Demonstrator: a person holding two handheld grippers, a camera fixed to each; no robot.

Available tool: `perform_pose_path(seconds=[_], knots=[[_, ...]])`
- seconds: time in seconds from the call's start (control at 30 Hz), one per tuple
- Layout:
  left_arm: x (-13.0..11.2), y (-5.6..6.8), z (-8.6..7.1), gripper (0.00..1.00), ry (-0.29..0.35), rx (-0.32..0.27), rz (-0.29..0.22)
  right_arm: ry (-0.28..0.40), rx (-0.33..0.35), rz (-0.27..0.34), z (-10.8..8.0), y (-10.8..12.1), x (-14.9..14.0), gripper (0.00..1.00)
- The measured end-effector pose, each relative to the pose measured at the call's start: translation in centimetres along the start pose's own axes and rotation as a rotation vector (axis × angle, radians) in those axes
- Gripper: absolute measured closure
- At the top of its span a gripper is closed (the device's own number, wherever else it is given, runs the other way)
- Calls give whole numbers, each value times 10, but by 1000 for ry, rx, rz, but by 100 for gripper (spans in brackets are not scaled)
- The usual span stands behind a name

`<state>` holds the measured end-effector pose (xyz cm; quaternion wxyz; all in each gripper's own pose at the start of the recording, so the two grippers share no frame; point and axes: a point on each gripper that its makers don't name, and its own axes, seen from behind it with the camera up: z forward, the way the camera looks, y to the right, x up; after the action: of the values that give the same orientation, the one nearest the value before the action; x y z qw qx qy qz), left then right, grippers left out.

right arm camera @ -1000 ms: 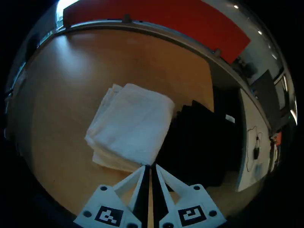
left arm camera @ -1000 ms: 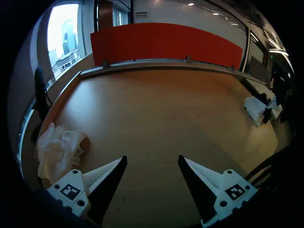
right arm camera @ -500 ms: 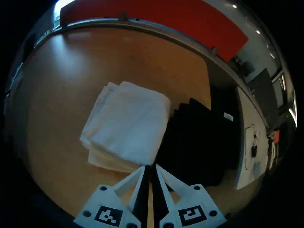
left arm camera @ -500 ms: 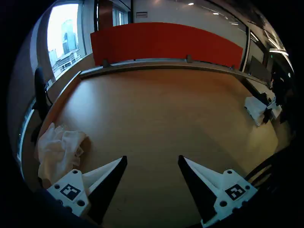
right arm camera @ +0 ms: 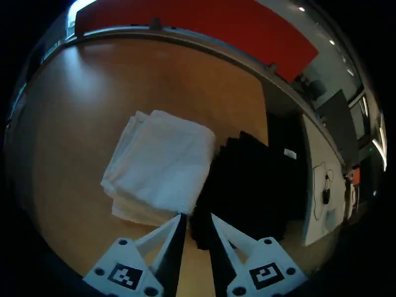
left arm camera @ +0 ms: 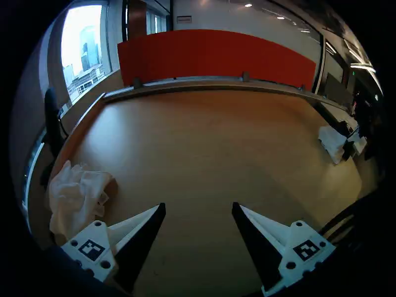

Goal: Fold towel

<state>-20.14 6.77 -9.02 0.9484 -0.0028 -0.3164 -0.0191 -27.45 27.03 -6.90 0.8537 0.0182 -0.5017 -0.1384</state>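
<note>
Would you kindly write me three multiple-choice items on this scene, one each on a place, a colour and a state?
1. In the right gripper view, what lies beside the folded white towels? A) a black cloth stack B) a kettle C) a plant
2. What colour is the panel behind the table? A) green B) red C) yellow
3. How do the fingers of the left gripper stand? A) shut on a towel B) pressed together, empty C) wide apart, empty
Answers: 1 A, it adjoins the towels' right edge; 2 B, it is plainly red; 3 C, bare table shows between them.
</note>
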Motion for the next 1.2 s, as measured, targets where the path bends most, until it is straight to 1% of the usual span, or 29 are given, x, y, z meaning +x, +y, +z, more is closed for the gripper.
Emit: perform_pose_path(seconds=[0.1, 0.23, 0.3, 0.43, 0.5, 0.53, 0.63, 0.8, 1.2], knots=[[0, -1, 0, 0, 2, -1, 0, 12, -19, 0, -3, 3, 3, 65], [1, -1, 0, 0, 5, -3, 0, 22, -47, 5, -7, 8, 7, 62], [1, -1, 0, 0, 6, -5, -1, 25, -55, 9, -9, 9, 8, 54], [1, -2, -1, 0, 10, -8, -3, 31, -70, 11, -13, 11, 9, 45], [1, -3, -1, 0, 12, -8, -4, 34, -81, 12, -15, 13, 9, 31], [0, -3, -2, 0, 12, -8, -4, 35, -89, 13, -16, 14, 10, 23], [-1, -5, -3, 0, 14, -10, -6, 39, -101, 17, -19, 16, 11, 1], [0, -5, -4, 0, 18, -13, -5, 55, -101, 27, -24, 13, 14, 0], [3, -9, -8, 0, 34, -18, -1, 96, -72, 64, -29, -5, 24, 1]])
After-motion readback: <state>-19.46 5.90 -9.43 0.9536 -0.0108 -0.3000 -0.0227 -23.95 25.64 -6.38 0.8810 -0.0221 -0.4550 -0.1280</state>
